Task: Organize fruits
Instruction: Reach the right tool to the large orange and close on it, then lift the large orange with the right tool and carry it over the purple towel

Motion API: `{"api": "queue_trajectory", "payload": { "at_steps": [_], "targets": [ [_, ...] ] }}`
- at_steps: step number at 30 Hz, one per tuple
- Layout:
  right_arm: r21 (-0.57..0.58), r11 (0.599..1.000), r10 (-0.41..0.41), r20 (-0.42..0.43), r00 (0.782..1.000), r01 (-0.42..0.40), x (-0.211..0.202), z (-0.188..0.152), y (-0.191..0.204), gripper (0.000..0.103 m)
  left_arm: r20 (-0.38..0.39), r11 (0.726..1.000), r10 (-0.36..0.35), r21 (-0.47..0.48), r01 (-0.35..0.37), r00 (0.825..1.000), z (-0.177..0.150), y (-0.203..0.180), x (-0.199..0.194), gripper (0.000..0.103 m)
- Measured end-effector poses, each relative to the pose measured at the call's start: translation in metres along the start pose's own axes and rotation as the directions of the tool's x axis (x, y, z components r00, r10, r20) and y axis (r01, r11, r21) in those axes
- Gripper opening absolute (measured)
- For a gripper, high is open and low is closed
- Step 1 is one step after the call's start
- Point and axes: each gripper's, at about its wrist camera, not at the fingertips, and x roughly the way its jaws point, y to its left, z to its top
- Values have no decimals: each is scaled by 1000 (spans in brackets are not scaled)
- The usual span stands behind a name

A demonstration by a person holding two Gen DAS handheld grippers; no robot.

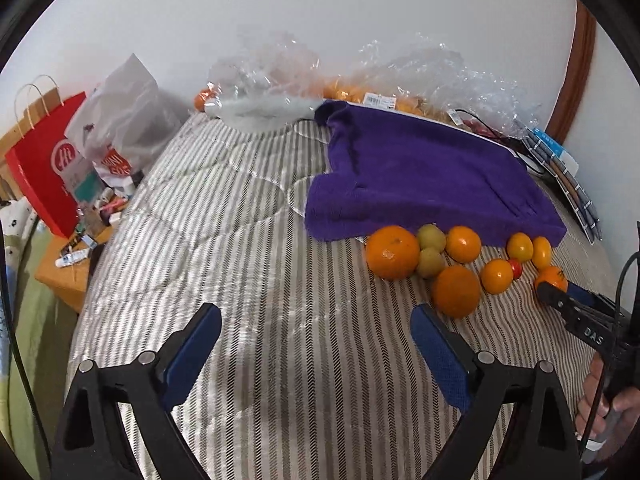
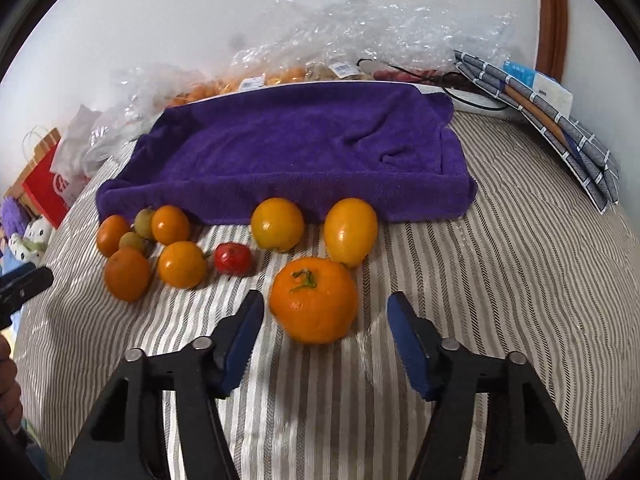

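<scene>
Orange tangerine (image 2: 314, 300) at frame centre on the striped bed (image 2: 500, 280), lying just ahead of right tongs (image 2: 324, 320), apart, untouched. Left tongs (image 1: 316, 332) apart, empty, lower frame. Risk: roundness on soft bedding, rolling away under an off-centre pinch.

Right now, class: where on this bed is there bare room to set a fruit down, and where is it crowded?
Free: striped bedspread left of the purple towel, and right of the stemmed orange. Crowded: the fruit cluster along the towel's front edge.
</scene>
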Motion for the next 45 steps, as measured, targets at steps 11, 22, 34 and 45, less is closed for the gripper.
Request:
{"api": "queue_trajectory", "payload": {
  "at_steps": [11, 22, 34, 45],
  "targets": [
    [-44, 998, 48, 9, 999, -47, -2, -5, -9, 44, -40, 994, -106, 8, 106, 994, 23, -25, 37, 65],
    [10, 997, 83, 16, 996, -83, -10, -13, -32, 44, -44, 979, -198, -66, 195, 979, 32, -35, 63, 54],
    [51, 992, 111, 26, 993, -112, -11, -16, -40, 44, -58, 982, -171, -90, 165, 984, 22, -18, 46, 39],
    [56, 991, 117, 21, 993, -118, -10, -15, -40, 44, -25, 986, -164, -43, 163, 986, 8, -22, 51, 45]
  ]
}}
